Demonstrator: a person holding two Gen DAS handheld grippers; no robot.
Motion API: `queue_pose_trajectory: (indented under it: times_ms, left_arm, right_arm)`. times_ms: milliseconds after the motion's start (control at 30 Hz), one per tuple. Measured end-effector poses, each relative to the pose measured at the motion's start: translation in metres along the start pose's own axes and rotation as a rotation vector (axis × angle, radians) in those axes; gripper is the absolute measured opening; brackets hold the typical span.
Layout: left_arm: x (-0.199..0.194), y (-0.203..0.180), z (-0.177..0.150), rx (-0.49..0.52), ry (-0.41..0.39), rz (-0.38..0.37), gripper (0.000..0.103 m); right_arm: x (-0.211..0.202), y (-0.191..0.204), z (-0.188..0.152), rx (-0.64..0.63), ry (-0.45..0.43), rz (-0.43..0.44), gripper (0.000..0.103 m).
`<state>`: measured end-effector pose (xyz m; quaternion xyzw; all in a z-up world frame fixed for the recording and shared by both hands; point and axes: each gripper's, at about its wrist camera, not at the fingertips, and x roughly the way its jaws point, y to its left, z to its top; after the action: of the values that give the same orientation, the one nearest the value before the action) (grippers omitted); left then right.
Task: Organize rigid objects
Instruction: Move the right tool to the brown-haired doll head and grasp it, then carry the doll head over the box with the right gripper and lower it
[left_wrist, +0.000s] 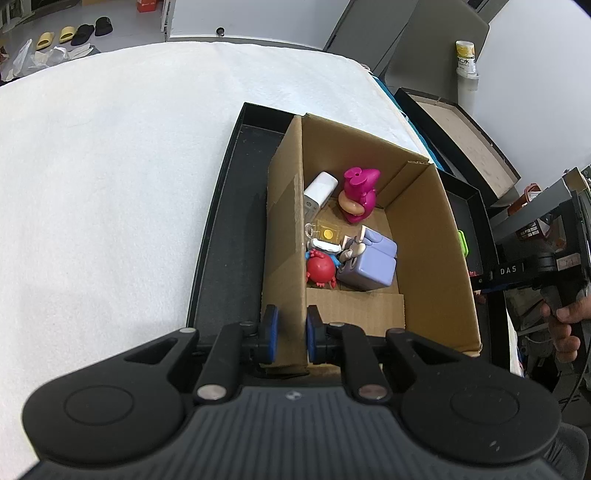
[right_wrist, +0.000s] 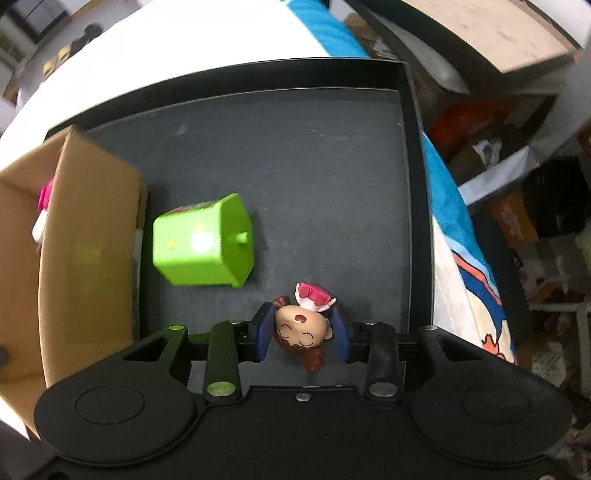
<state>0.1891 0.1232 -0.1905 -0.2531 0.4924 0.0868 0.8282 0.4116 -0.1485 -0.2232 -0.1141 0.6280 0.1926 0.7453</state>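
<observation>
An open cardboard box stands in a black tray on a white cloth. Inside lie a magenta figure, a white case, a red toy, a lilac cube and a clear card with a gold disc. My left gripper is shut on the box's left wall near its front corner. In the right wrist view, a small doll lies face up on the tray floor. My right gripper is shut on its head, one pad on each side. A green toy house lies on its side beside the box.
The tray's right rim borders a blue patterned cloth. Clutter and boxes fill the floor beyond. A hand holds the other gripper's handle at the right edge. A flat dark-rimmed lid leans behind the tray. Slippers lie far back.
</observation>
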Motion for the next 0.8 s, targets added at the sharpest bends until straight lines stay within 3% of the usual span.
queue_pose_trajectory:
  times_ms: [100, 267, 300, 367, 800]
  left_arm:
    - [-0.001, 0.000, 0.000, 0.002, 0.000, -0.002, 0.014]
    - [0.000, 0.000, 0.000, 0.001, 0.000, -0.003, 0.014]
    - [0.000, 0.000, 0.000, 0.000, 0.000, -0.004, 0.014]
    - [-0.001, 0.000, 0.000, -0.001, 0.000, -0.004, 0.014]
    - [-0.002, 0.002, -0.001, -0.006, -0.001, -0.016, 0.014]
  right_arm:
    - [-0.001, 0.006, 0.000, -0.039, -0.004, 0.002, 0.048]
    - [-0.001, 0.021, 0.001, -0.129, -0.009, -0.058, 0.049]
    - [0.000, 0.025, 0.001, -0.154, -0.011, -0.076, 0.048]
    - [0.000, 0.031, -0.002, -0.209, -0.006, -0.115, 0.033]
    - [-0.031, 0.047, -0.004, -0.304, -0.012, -0.161, 0.032]
